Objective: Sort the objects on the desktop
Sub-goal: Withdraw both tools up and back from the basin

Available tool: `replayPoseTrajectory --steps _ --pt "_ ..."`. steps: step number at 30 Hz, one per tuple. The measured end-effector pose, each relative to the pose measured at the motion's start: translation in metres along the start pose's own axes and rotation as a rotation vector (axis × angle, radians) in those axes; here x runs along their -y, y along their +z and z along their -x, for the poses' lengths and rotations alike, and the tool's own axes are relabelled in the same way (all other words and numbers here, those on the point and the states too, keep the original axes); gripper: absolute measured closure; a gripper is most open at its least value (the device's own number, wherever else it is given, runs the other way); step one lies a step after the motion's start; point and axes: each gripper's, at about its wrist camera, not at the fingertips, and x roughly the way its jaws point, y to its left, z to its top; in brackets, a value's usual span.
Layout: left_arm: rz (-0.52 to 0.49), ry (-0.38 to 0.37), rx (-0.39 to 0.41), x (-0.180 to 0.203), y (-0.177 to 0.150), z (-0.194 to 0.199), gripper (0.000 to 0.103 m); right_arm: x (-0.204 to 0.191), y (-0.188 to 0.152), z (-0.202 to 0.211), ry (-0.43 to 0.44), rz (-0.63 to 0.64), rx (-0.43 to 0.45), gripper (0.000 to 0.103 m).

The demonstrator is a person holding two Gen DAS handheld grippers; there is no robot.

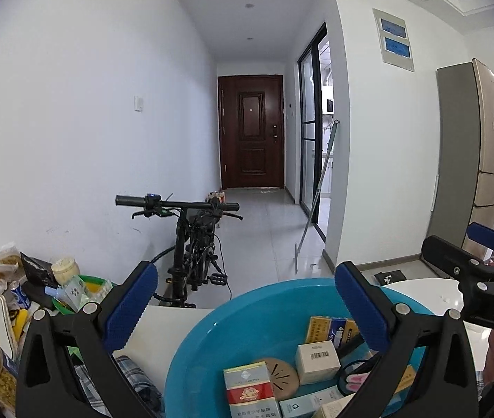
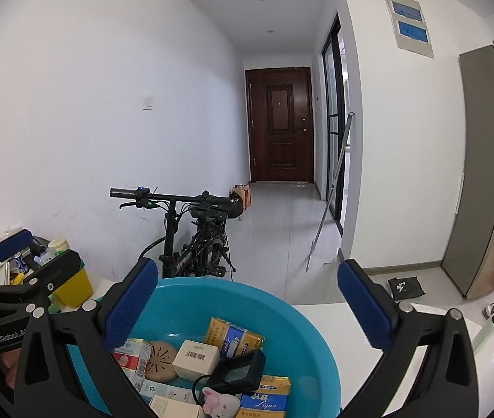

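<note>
Blue basin [image 2: 302,320], boxes [image 2: 196,355] inside

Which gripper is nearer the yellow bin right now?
Left. The left gripper hangs beside the yellow bin, just off the blue basin's rim; the right gripper is farther away, over the basin.

glossy plastic basin [image 2: 292,317], glossy white table [image 2: 431,358]

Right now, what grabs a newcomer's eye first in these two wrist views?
The blue basin low in the frame, packed with small boxes, a tan vented disc and a black device. Both grippers hover above it, jaws wide and empty: left gripper, right gripper. Behind stands a black bicycle against the white wall, with a dark wooden door down the hallway.
</note>
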Motion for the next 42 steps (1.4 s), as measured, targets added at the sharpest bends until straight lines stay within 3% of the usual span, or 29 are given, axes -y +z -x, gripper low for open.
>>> replayPoseTrajectory --steps 7,22,42 --pt "0.025 -0.012 -0.014 -0.005 0.002 0.001 0.0 0.002 0.0 0.004 0.002 -0.003 0.002 0.0" --pt "0.004 -0.025 0.016 0.003 0.011 0.039 0.0 0.002 0.005 0.036 -0.009 0.007 0.011 0.0" --pt "0.011 -0.035 0.076 0.005 0.014 0.143 0.0 -0.019 0.007 0.128 0.001 0.029 0.066 0.0"
